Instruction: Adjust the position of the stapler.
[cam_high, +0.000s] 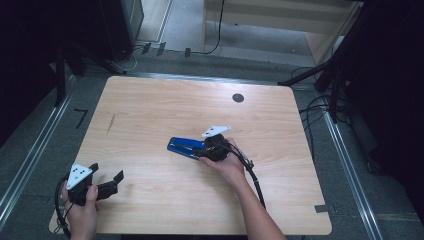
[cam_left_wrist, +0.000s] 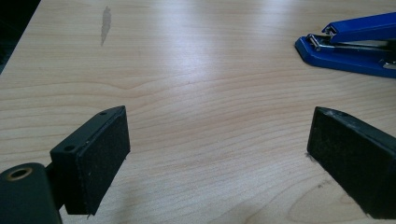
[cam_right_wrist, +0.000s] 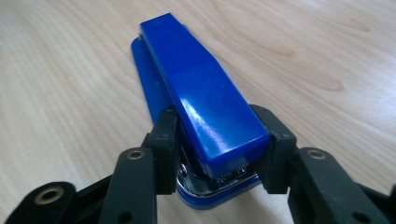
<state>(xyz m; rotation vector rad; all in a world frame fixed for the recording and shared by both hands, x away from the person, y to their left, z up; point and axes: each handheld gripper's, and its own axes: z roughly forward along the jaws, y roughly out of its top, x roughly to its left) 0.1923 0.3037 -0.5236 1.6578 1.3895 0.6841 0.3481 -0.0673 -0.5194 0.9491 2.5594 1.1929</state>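
Stapler (cam_high: 186, 147) mid-table, edges well apart

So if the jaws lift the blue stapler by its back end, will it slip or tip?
The stapler looks rigid. Its glossy plastic may slip. Held at its rear, the long front will probably droop. The hinged top could open.

No text, label, brand or number can be read anywhere — not on the blue stapler (cam_right_wrist: 201, 98) — nor the table (cam_high: 150, 110).

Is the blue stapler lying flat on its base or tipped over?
Flat: the stapler rests base-down on the table, top arm uppermost, rear end between the right gripper jaws.
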